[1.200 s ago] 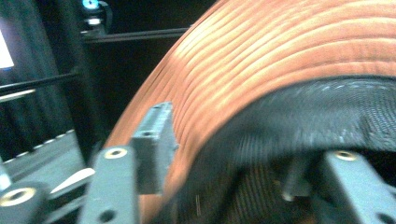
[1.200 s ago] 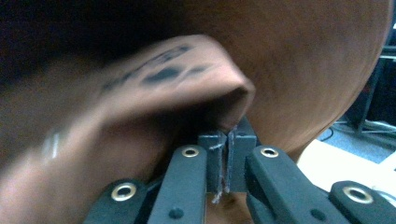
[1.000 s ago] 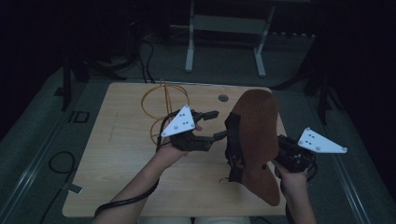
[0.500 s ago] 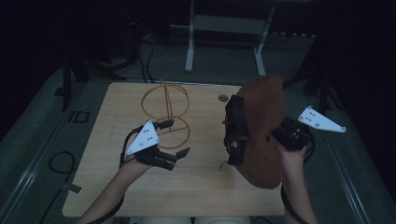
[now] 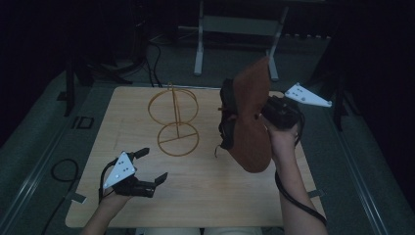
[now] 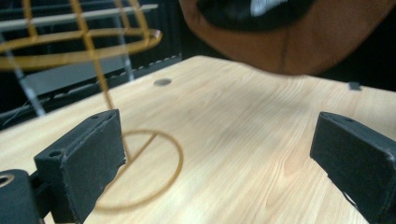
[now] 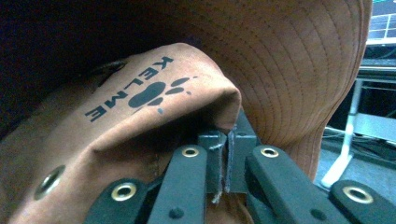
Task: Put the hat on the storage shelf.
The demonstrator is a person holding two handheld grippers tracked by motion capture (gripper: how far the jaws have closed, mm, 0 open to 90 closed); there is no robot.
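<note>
The left claw (image 5: pixel 149 166) has let go, jaws just opened wide and empty, dropping to the table (image 5: pixel 215 196), so the right claw (image 7: pixel 227 154) alone pinches the cap (image 5: pixel 252 120) aloft beside the stand (image 5: pixel 175 120), likely its destination.

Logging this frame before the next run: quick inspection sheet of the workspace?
Surface: light wooden table, bare near the front edge.
Job's things: brown hat held up above the table's right side; gold wire stand upright at mid table, nothing on it.
Clutter: nothing seen.
Grippers: right gripper shut on the hat's fabric; left gripper low over the table's near left, jaws wide open after just opening, nothing between them.
Cables: black cable trailing along the right forearm; another looped on the floor at left.
Surroundings: dark room, grey metal frame behind the table.
</note>
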